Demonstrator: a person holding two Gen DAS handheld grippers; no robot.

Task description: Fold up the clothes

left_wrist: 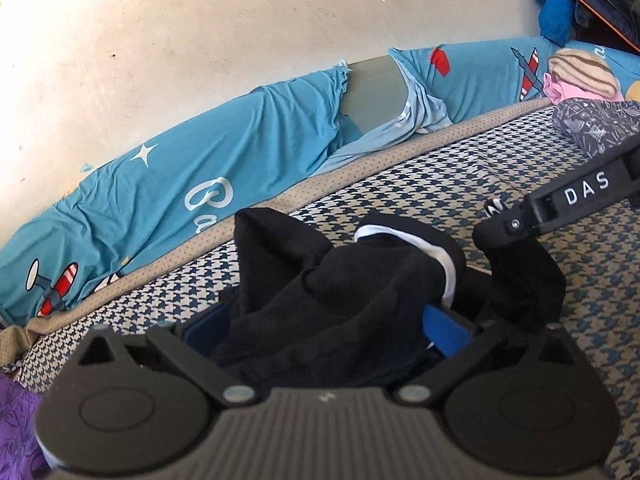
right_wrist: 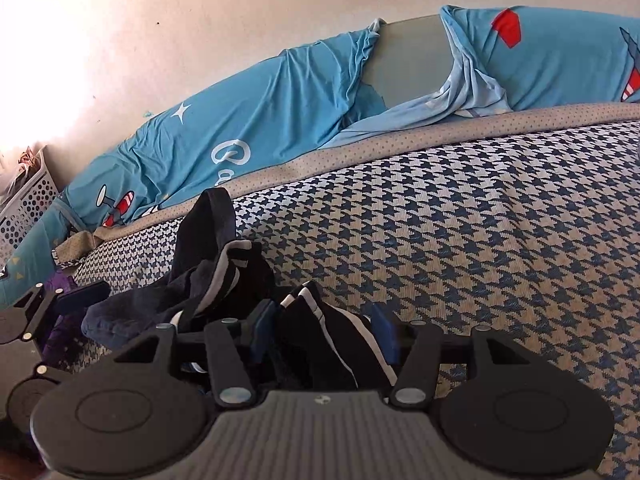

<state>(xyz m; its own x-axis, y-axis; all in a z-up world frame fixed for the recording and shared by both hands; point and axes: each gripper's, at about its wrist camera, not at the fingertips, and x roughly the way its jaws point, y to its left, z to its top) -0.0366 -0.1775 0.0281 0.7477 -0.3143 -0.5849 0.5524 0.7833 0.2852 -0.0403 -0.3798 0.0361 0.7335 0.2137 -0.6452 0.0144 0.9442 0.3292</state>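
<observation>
So the black garment with white stripes [left_wrist: 360, 304] is bunched up on the houndstooth bedspread [right_wrist: 480, 220], stretched between both tools. Left gripper [left_wrist: 320, 336] has a thick wad of the black fabric stuffed between its blue pads [left_wrist: 444, 332], jaws fairly wide but packed full, so it's gripping. Right gripper [right_wrist: 324, 340] sits about half open with a striped fold between its pads, though I honestly can't tell if they're pressing on the cloth. In the left view the right tool's finger comes in from the right edge. Blue airplane-print sheet [right_wrist: 260, 120] runs along the wall [right_wrist: 240, 12] behind
</observation>
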